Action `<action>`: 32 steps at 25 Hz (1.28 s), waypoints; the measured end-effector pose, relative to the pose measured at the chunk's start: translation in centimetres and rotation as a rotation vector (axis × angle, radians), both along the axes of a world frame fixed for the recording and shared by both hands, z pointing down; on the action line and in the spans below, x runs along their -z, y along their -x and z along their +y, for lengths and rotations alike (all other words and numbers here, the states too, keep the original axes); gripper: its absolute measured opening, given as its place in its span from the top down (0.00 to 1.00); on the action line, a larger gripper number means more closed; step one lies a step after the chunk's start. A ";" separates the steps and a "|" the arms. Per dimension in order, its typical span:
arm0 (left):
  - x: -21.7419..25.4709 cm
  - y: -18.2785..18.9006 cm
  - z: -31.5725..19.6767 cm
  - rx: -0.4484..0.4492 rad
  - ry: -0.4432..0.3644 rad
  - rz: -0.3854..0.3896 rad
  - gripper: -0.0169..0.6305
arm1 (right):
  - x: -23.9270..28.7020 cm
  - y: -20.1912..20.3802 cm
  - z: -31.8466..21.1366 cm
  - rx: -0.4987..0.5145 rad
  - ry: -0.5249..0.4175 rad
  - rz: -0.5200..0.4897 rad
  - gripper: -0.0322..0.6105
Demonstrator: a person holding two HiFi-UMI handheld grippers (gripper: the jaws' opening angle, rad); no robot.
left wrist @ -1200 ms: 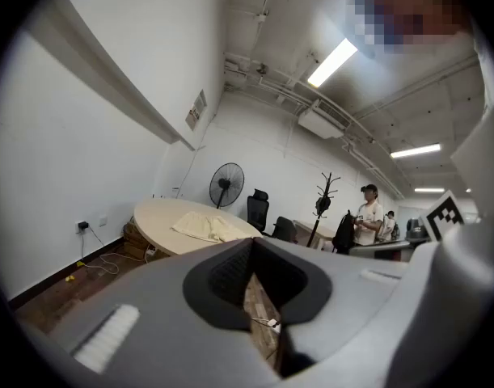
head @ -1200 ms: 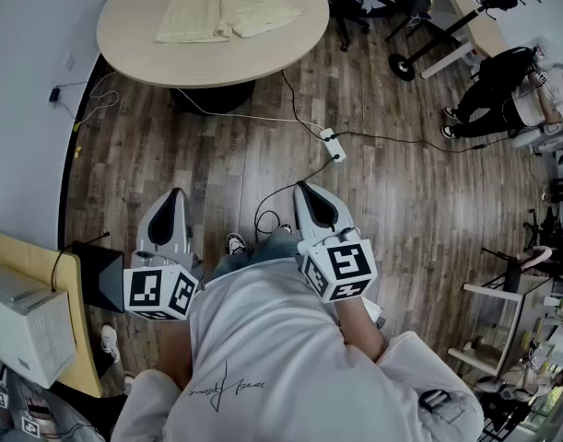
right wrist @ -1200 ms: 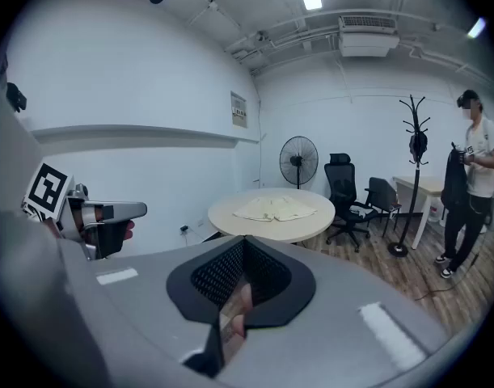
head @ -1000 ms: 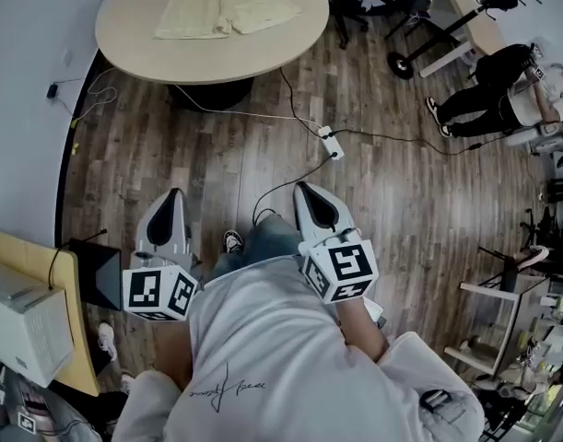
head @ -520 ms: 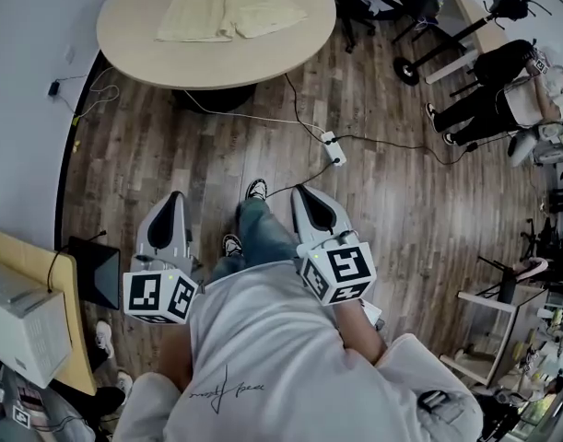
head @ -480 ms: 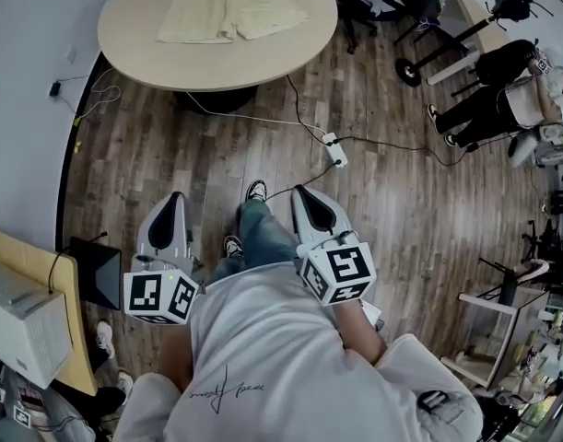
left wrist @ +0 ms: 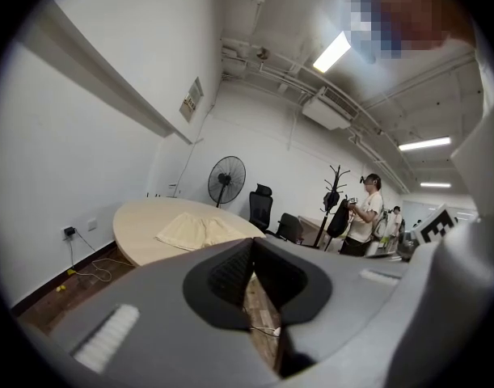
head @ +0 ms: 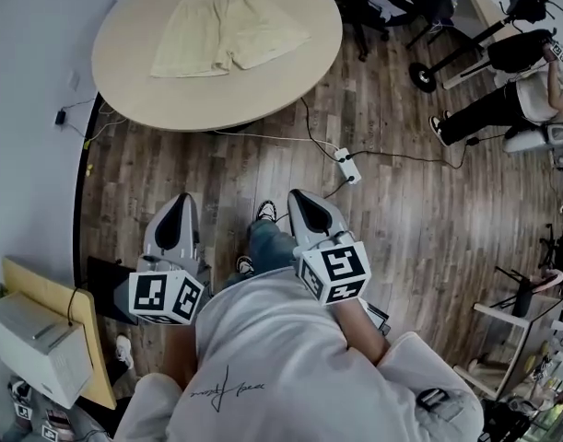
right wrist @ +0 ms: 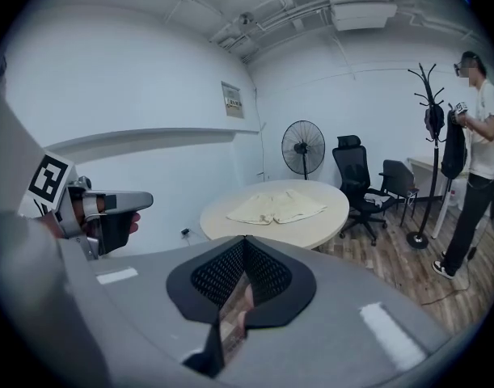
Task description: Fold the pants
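Pants (head: 228, 30) lie spread flat on the round table (head: 161, 109) at the far left, well apart from both grippers, probably laid out this way for easy folding. They are short, pale cream and unfolded, with both legs pointing to the near side. Left gripper (head: 181, 201) and right gripper (head: 301, 201) are held low before the person, jaws clenched on nothing. I judge the folding is not yet begun.
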State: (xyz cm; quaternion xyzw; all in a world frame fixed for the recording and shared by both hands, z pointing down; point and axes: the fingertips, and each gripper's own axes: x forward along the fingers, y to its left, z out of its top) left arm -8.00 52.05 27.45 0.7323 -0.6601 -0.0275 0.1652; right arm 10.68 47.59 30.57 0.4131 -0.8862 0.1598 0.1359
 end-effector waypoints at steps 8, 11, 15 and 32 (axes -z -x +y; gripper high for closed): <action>1.8 -0.3 -8.5 0.007 0.004 -0.041 0.89 | 0.1 -0.1 -7.9 0.020 -0.005 -0.011 0.96; 2.3 0.2 -10.3 0.031 0.010 -0.072 0.89 | 0.0 -0.4 -10.0 0.023 -0.015 -0.011 0.96; 3.1 1.8 -12.3 0.069 0.010 -0.115 0.89 | -0.4 0.5 -11.8 0.058 -0.004 -0.036 0.96; 3.3 10.0 -19.2 0.111 0.026 -0.167 0.89 | -1.2 7.1 -16.1 0.183 0.056 -0.020 0.96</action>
